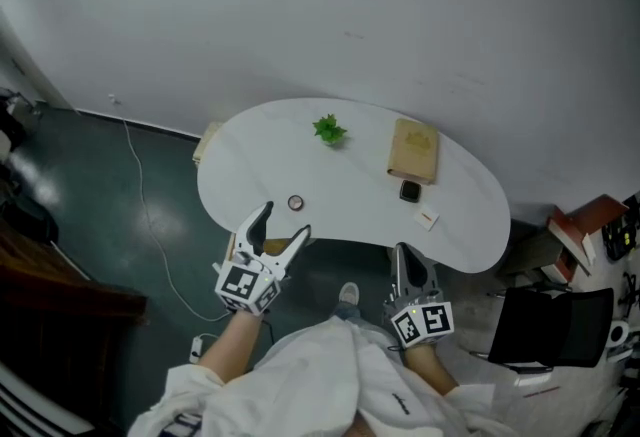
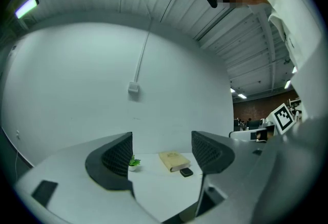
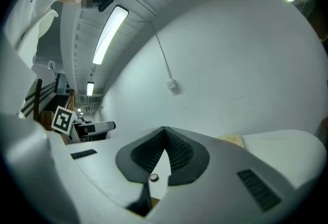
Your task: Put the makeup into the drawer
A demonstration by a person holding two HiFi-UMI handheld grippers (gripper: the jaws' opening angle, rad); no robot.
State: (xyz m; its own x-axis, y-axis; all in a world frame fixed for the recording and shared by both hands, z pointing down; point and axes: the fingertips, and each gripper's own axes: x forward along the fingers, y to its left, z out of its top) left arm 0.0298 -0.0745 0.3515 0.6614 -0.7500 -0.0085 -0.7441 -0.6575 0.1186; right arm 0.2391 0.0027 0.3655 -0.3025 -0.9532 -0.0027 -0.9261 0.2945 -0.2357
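Standing at the near edge of the white table [image 1: 350,175], a person in a pale top holds both grippers out in front, approx. level w/ the table's near rim.

Left gripper [image 1: 287,221]: jaws wide apart, nothing between the pads. In the left gripper view [image 2: 162,146] the gap frames the far side of the table: small green plant [image 2: 134,163] just inside the left jaw, tan book-like box [image 2: 173,159] nearer the right jaw, small black case [image 2: 186,171] touching or just beside the box's near corner.

Right gripper [image 1: 410,255]: jaws together, tips touching, holding nothing. Its own view [image 3: 165,128] shows the ribbed pads meeting at the top w/ only a thin wedge of table below them.

Makeup: small round pot [image 1: 295,203] lies on the table just beyond the left jaws' tips in the head view, and shows again thru the wedge under the closed right jaws [image 3: 153,178], well ahead of them. Black case [image 1: 410,191] sits straight ahead of the right jaws, well apart from them, just this side of the box [image 1: 414,150]. A small white bit [image 1: 427,219] lies betw. the case and the right jaws, near the rim. Plant [image 1: 329,130] is far beyond both jaws, betw. the two grippers' lines.

Can't tell from these views where the drawer is.
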